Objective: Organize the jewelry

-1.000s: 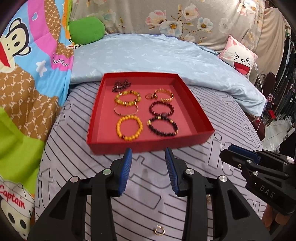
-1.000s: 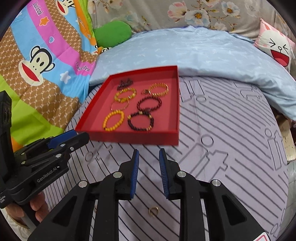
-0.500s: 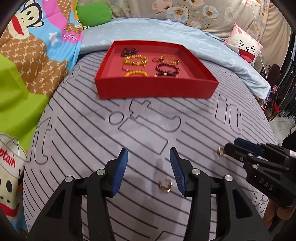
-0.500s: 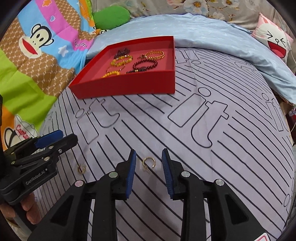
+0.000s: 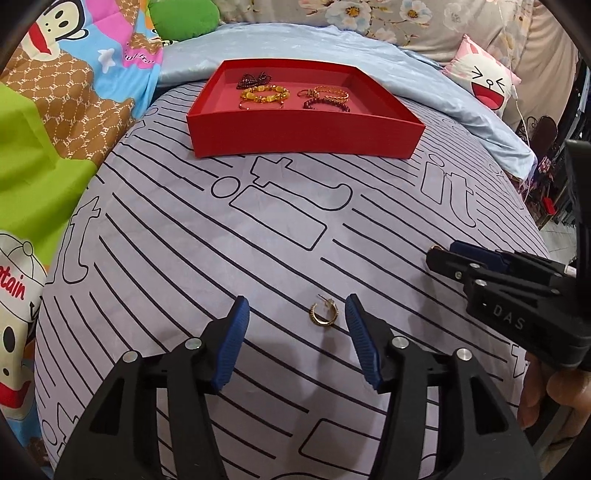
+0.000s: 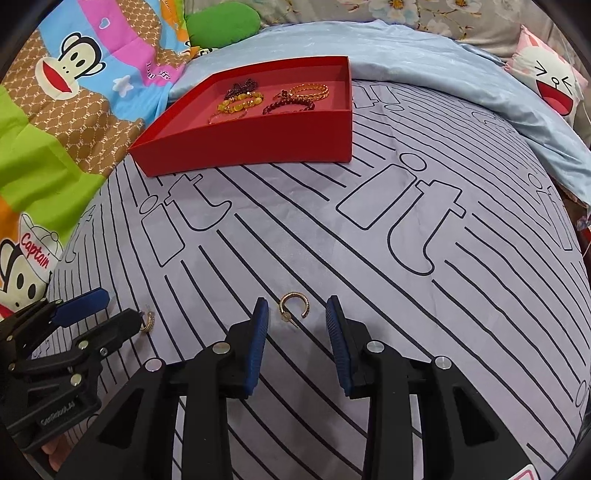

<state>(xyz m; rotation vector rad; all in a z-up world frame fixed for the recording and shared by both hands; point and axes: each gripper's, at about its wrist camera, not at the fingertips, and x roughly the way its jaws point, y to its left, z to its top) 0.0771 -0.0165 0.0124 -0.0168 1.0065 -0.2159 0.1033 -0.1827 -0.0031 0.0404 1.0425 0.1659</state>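
A gold hoop earring [image 5: 324, 314] lies on the grey striped bedspread between the tips of my open left gripper [image 5: 297, 311], nearer the right finger. A second gold hoop earring [image 6: 293, 309] lies between the tips of my open right gripper [image 6: 297, 312]. Neither earring is gripped. The red tray [image 5: 303, 134] stands farther back and holds several bead bracelets [image 5: 264, 96]; it also shows in the right wrist view [image 6: 258, 142]. The left gripper [image 6: 94, 314] appears at the lower left of the right wrist view beside its earring [image 6: 149, 320].
The right gripper [image 5: 441, 258] enters from the right in the left wrist view. A cartoon monkey blanket [image 5: 55, 110] lies to the left, a light blue quilt [image 5: 295, 44] behind the tray, a green cushion [image 6: 221, 26] and a pink face pillow [image 5: 484, 83] at the back.
Both grippers have dropped low toward the bedspread and pulled back from the tray. Each earring, earlier under the fingers, now lies between the open fingertips.
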